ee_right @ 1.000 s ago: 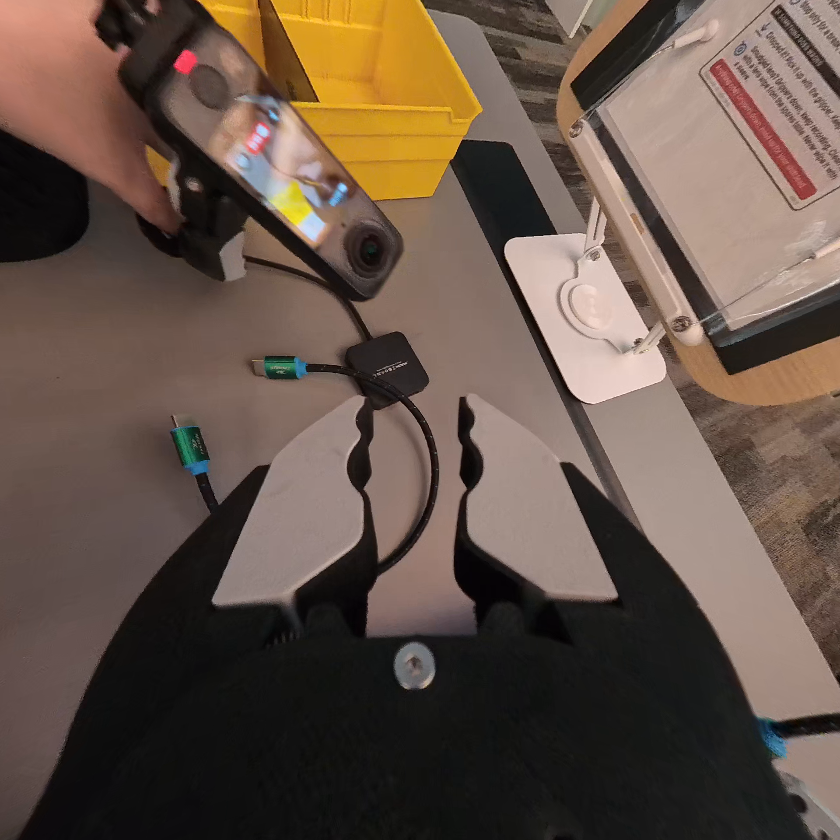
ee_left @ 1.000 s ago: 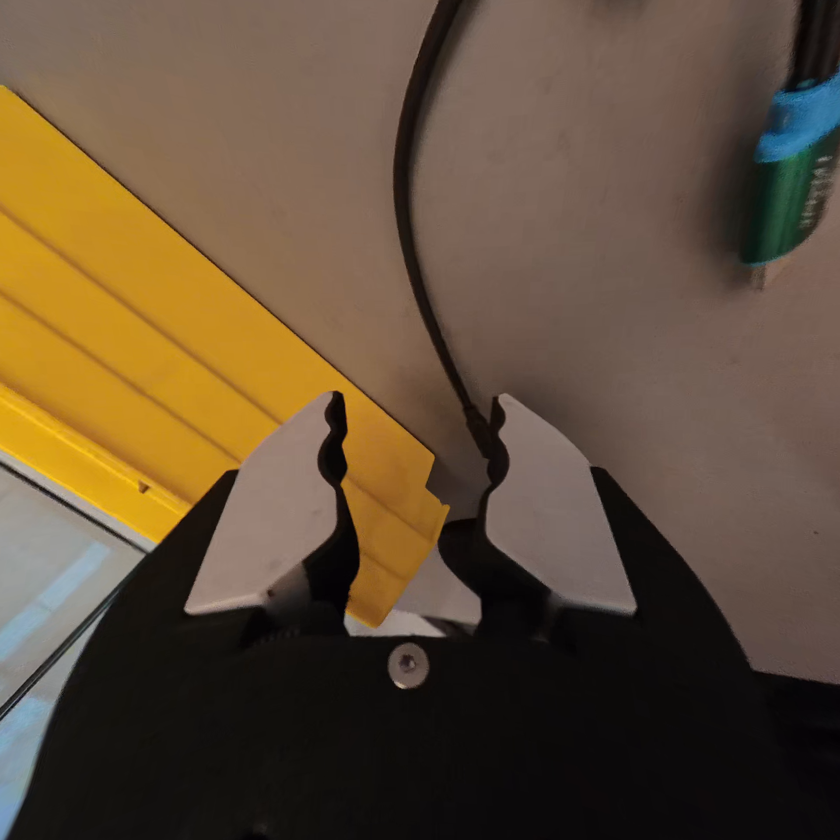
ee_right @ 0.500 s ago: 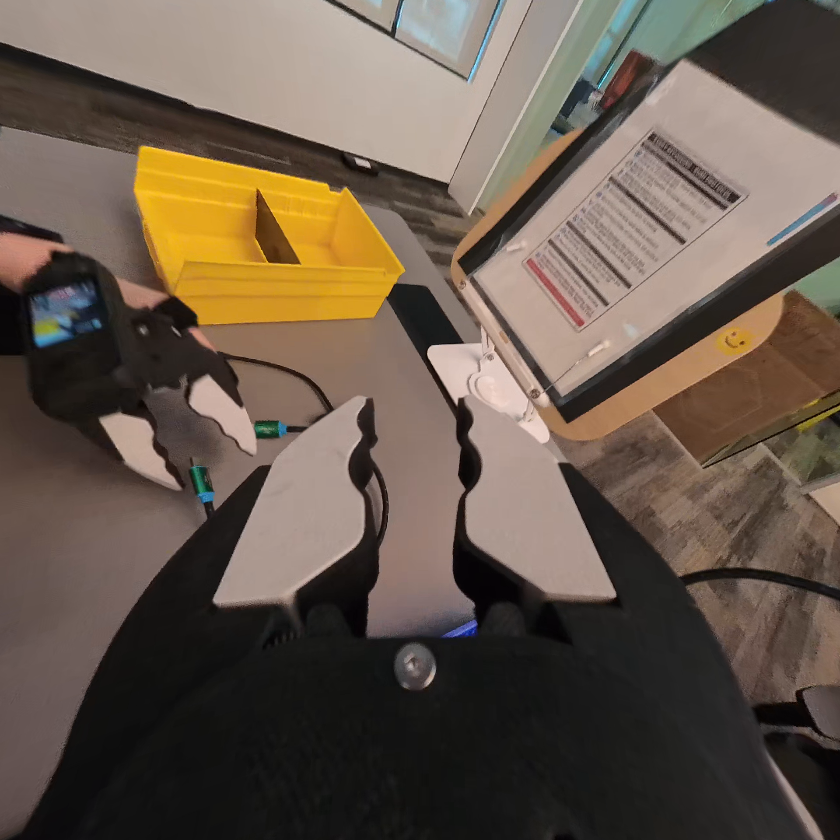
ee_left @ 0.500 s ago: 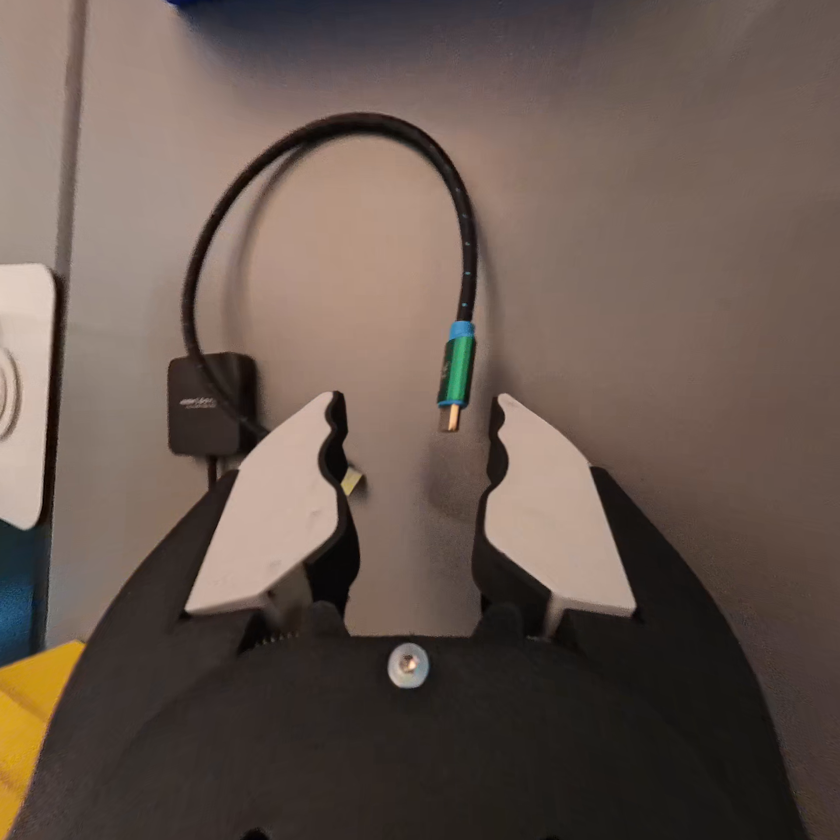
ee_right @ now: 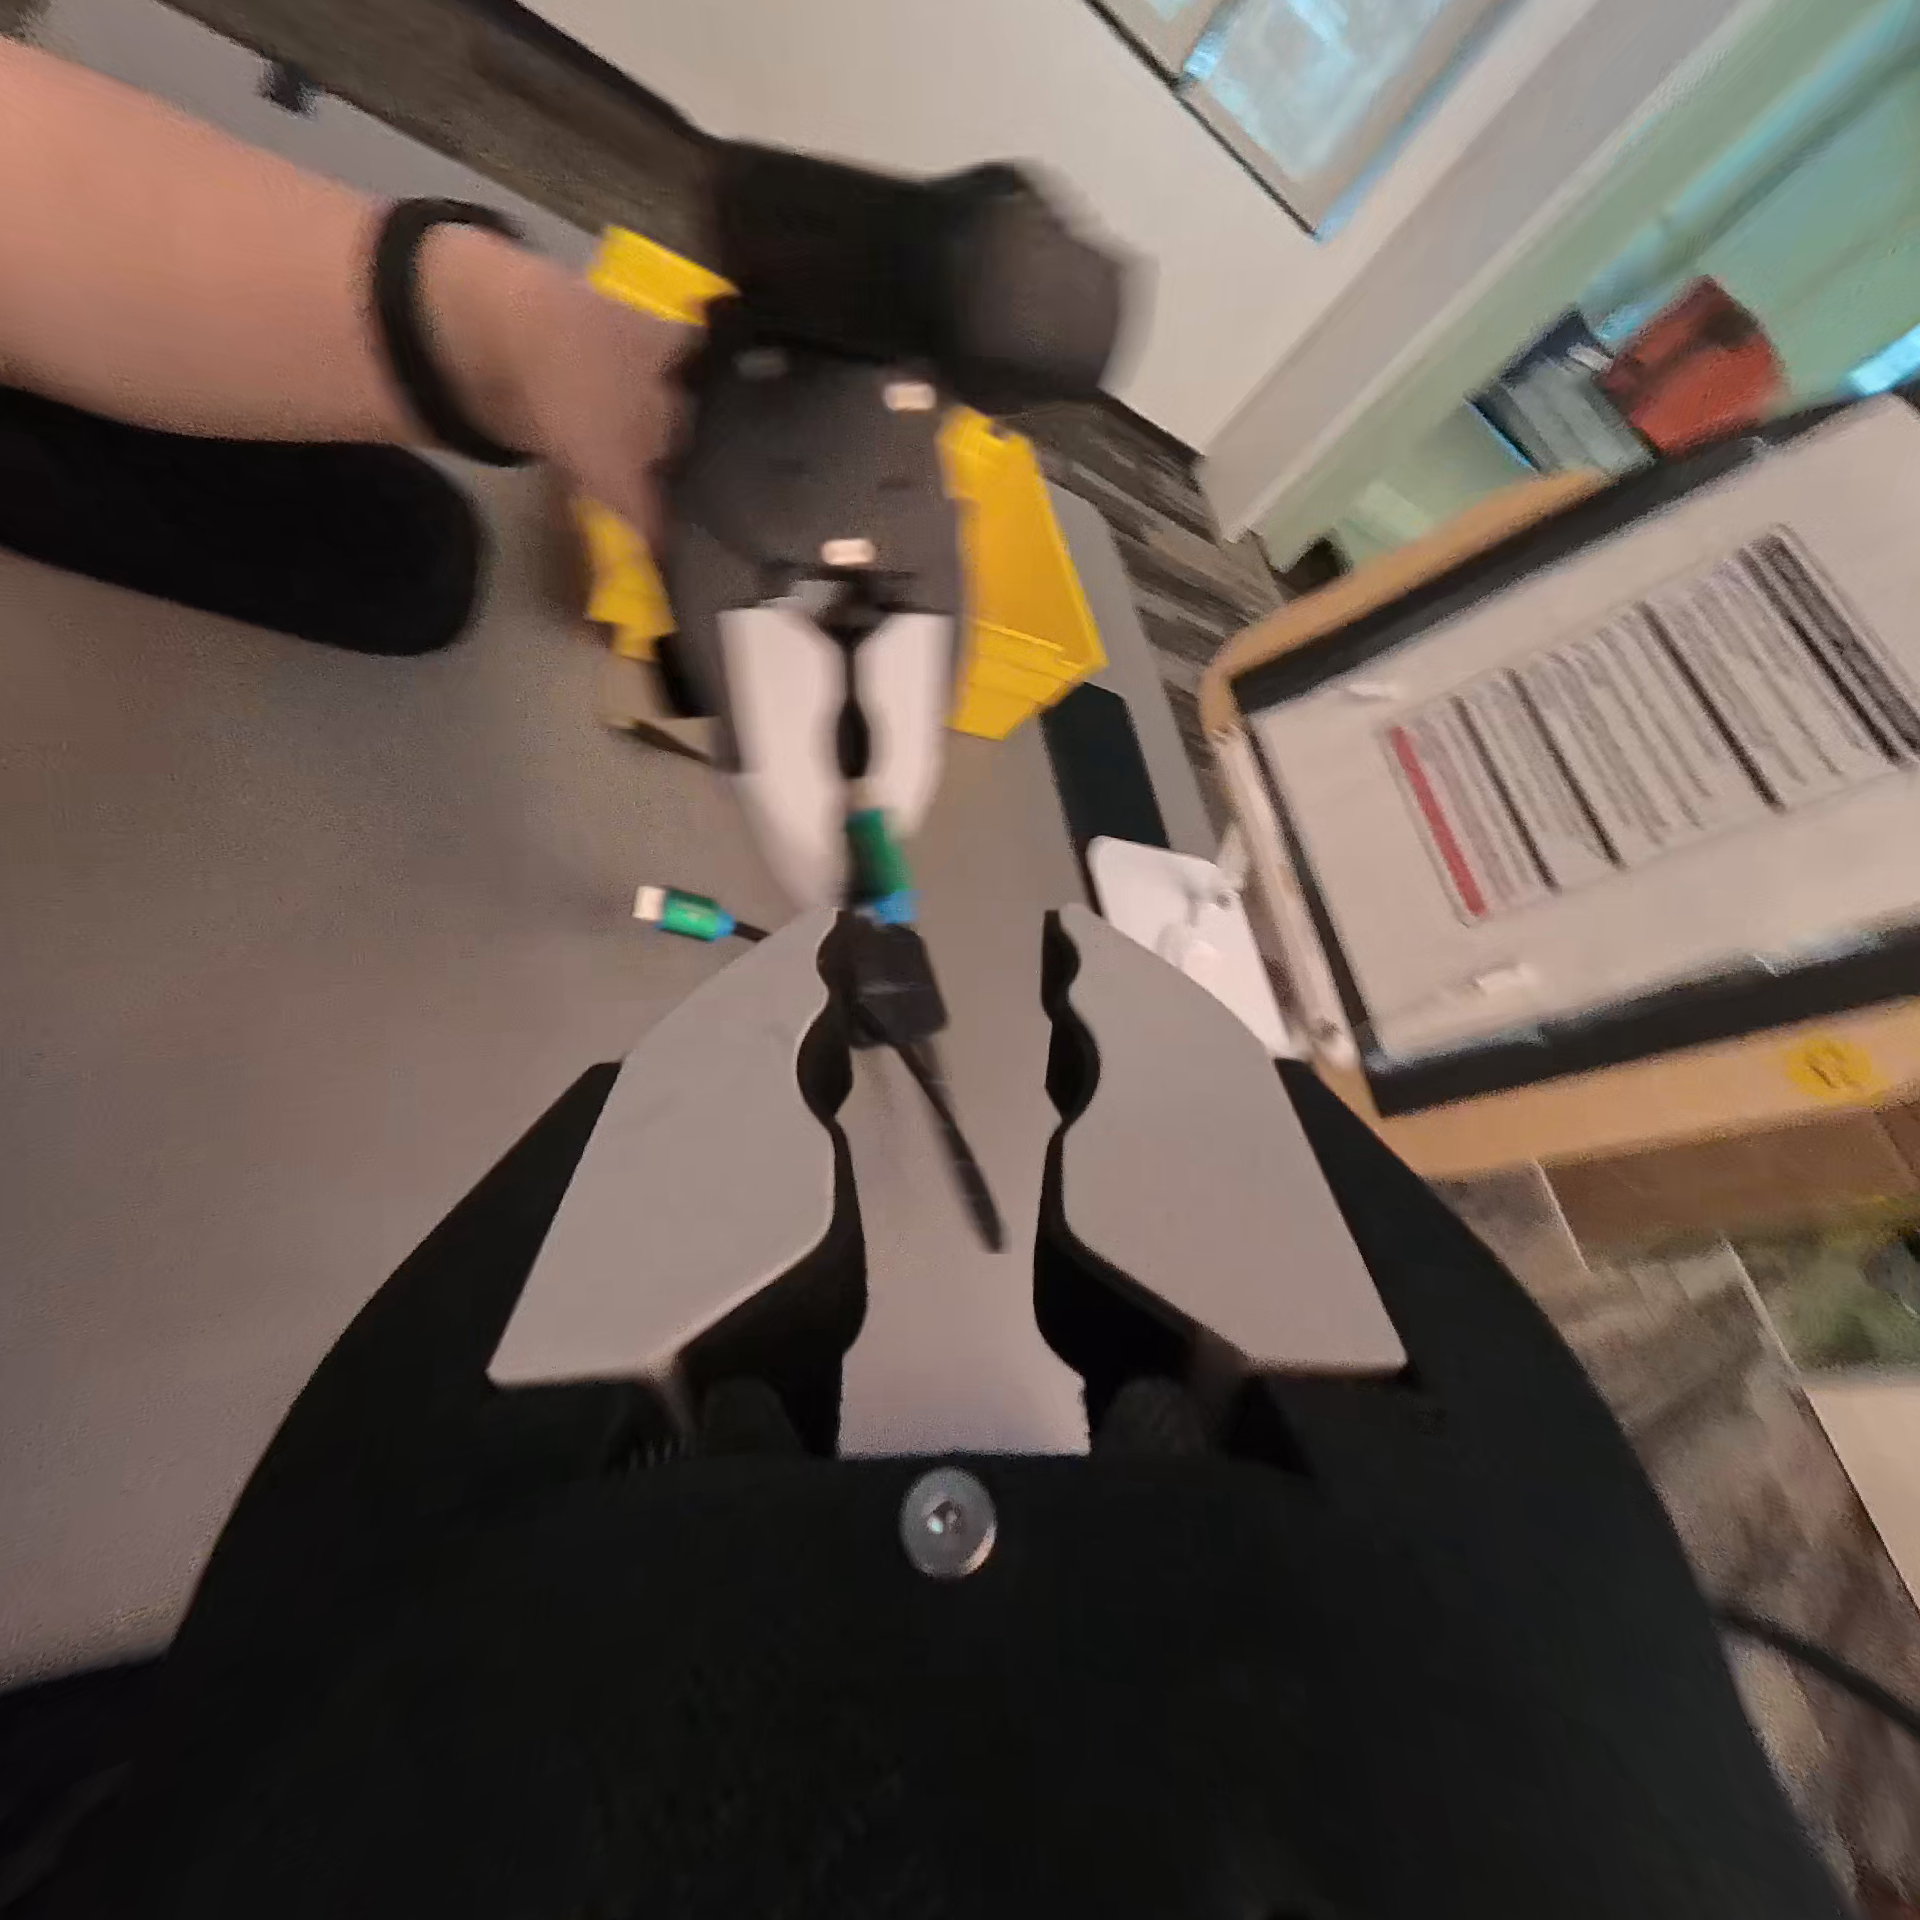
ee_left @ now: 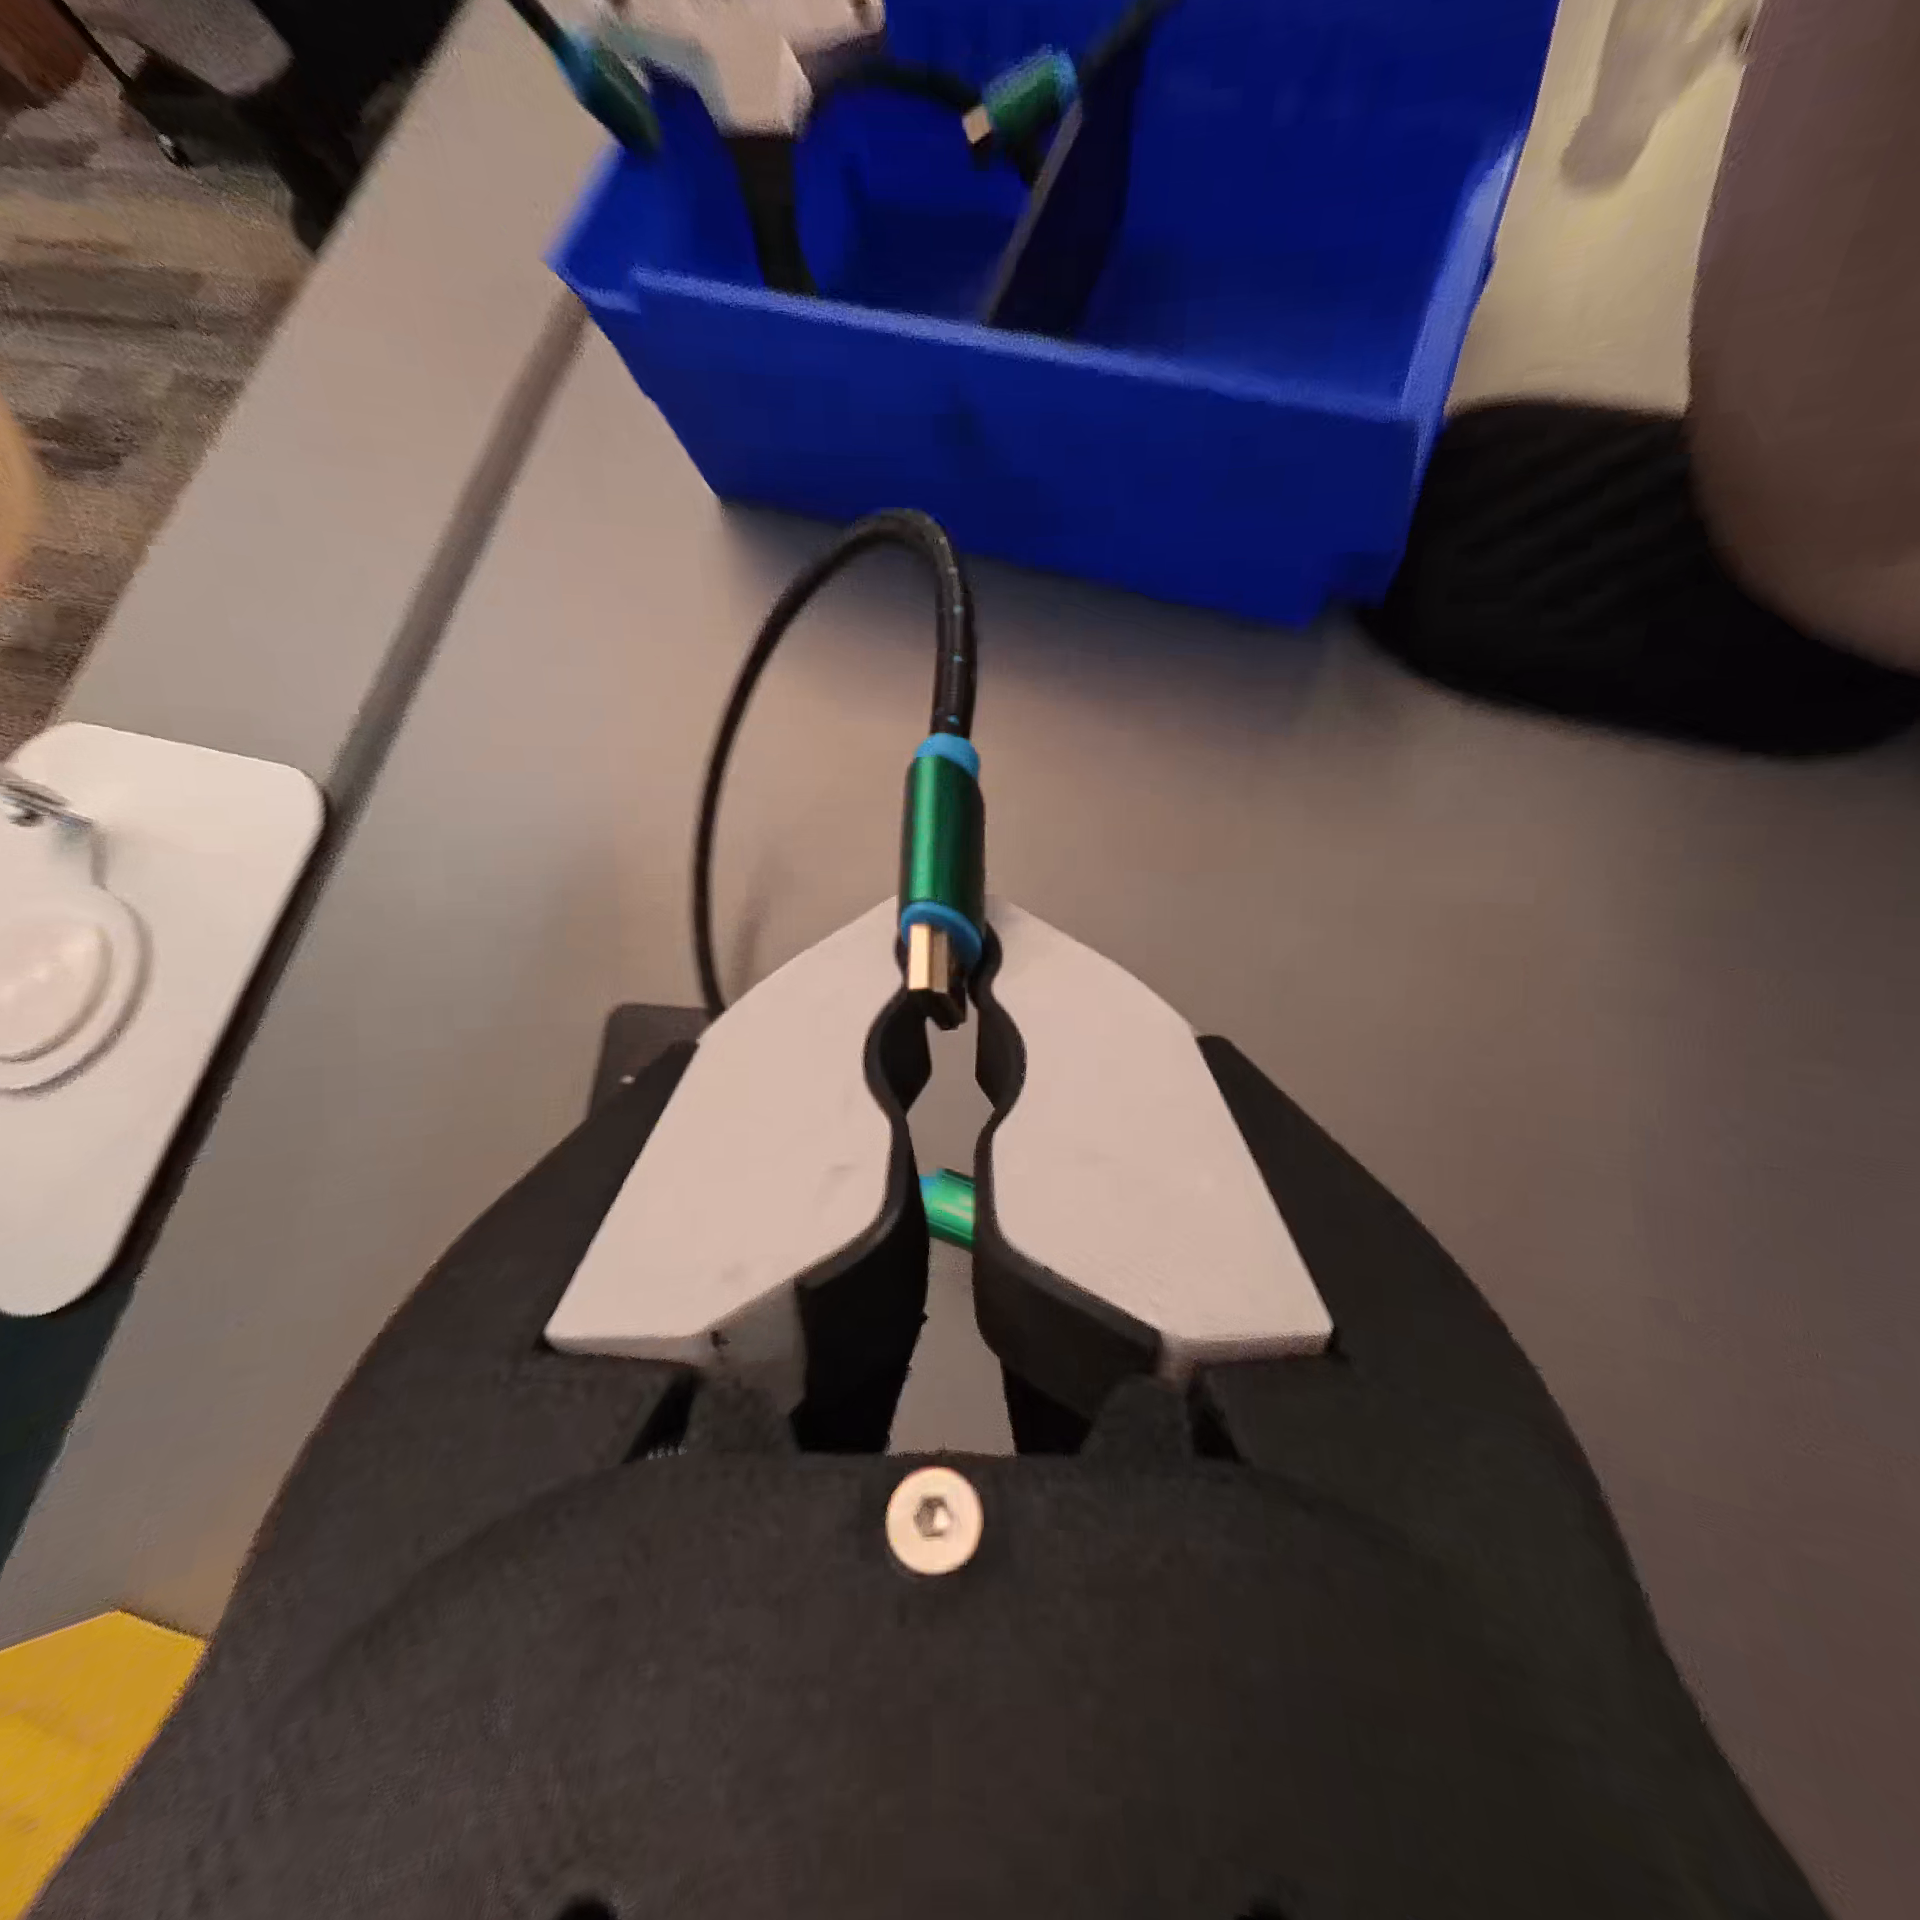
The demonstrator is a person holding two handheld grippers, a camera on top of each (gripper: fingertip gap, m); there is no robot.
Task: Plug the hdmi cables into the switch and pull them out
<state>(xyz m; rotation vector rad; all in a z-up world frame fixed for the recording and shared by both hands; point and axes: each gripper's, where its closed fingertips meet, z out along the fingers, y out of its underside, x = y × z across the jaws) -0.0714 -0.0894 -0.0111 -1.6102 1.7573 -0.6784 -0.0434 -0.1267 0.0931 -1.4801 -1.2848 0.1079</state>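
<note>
My left gripper [ee_left: 951, 920] is shut on the tip end of a green HDMI plug [ee_left: 940, 831], whose gold connector points back between the fingers. Its braided cable [ee_left: 951, 634] loops left and down to the black switch [ee_left: 636, 1039], mostly hidden under my left finger. A second green plug [ee_left: 948, 1205] lies on the table beneath the jaws. In the right wrist view my right gripper [ee_right: 940, 925] is open and empty, with the switch [ee_right: 896, 992] seen between its fingers. The left gripper [ee_right: 836, 748] holds its plug [ee_right: 871, 844] just beyond the switch. The other plug [ee_right: 691, 914] lies to the left.
A blue bin [ee_left: 1039, 416] holding more cables stands behind the loop. A yellow bin [ee_right: 1023, 623] sits behind the left gripper. A white stand base [ee_left: 145, 987] and a framed sign [ee_right: 1558, 779] are at the table's edge. A person's arm [ee_right: 208, 312] is at the left.
My left gripper has closed on the green plug that lay in front of it. My right gripper has swung down over the switch and stayed open.
</note>
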